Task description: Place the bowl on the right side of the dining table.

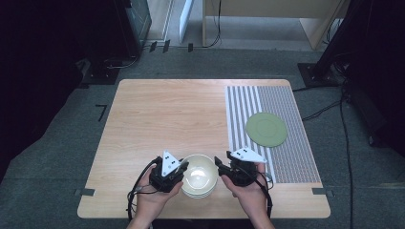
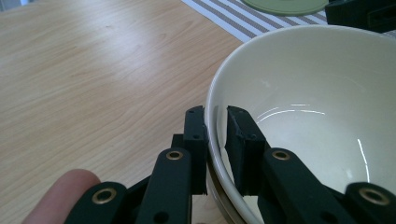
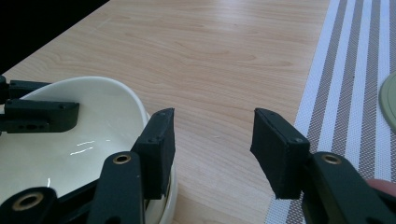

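L gripper [image 2: 216,122] pinching bowl [image 2: 308,116] rim, seemingly gripped, R gripper [image 3: 212,140] wide open, empty

one table [image 1: 162,114]; one striped placemat [image 1: 286,143]; one green plate [image 1: 266,129]; a stack of cream bowls [image 1: 198,175], number unclear; two grippers, left gripper [image 1: 181,166] and right gripper [image 1: 219,163].

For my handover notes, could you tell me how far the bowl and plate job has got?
Done: the green plate lies on the striped mat. In hand: the left gripper straddles the top bowl's rim, seemingly pinching it. Left: the stacked bowls remain unlifted, with the right gripper open beside them.
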Motion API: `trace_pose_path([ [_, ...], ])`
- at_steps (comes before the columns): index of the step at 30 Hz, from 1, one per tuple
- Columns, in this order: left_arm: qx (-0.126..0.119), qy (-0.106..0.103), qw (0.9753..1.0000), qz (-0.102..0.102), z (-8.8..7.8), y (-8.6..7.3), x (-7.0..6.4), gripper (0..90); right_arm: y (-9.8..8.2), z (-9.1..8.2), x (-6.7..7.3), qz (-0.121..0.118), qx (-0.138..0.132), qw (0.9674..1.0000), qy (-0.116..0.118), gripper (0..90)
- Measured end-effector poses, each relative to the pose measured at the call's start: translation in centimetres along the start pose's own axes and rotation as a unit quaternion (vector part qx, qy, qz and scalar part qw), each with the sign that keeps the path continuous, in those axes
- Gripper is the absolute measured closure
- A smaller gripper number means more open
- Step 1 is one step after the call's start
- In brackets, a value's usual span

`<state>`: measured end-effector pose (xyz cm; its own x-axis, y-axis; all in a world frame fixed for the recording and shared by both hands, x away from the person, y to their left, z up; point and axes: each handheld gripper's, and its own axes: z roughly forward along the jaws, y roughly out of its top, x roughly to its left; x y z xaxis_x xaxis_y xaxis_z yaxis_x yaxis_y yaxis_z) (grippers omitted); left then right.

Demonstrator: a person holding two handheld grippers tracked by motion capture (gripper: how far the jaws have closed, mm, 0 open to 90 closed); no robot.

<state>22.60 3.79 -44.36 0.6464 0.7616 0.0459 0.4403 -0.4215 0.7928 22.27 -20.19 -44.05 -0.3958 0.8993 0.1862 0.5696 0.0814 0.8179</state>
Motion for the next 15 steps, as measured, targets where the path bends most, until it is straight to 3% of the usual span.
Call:
trace_pose_path([
  [3, -0.005, 0.002, 1.0, 0.002, 0.07, 0.05, -0.03, 80.6, -0.06, -0.1, -0.08, -0.004, 0.001, 1.0, -0.005, 55.7],
  [4, -0.007, 0.0, 1.0, 0.003, 0.06, 0.09, 0.04, 81.0, -0.11, -0.31, -0.42, -0.001, -0.006, 1.0, 0.006, 61.4],
  [5, -0.009, -0.002, 1.0, 0.002, 0.1, 0.13, 0.06, 81.0, -0.11, -0.31, -0.42, -0.001, -0.006, 1.0, 0.006, 61.4],
  [6, -0.008, -0.005, 0.9999, 0.004, 0.17, 0.24, 0.13, 81.4, -0.18, -0.44, -0.71, 0.005, -0.006, 0.9997, 0.025, 64.5],
  [15, -0.018, 0.005, 0.9988, 0.045, -0.02, 0.8, -0.11, 82.1, -0.45, -0.52, -0.37, -0.002, 0.004, 0.9991, 0.043, 64.1],
])
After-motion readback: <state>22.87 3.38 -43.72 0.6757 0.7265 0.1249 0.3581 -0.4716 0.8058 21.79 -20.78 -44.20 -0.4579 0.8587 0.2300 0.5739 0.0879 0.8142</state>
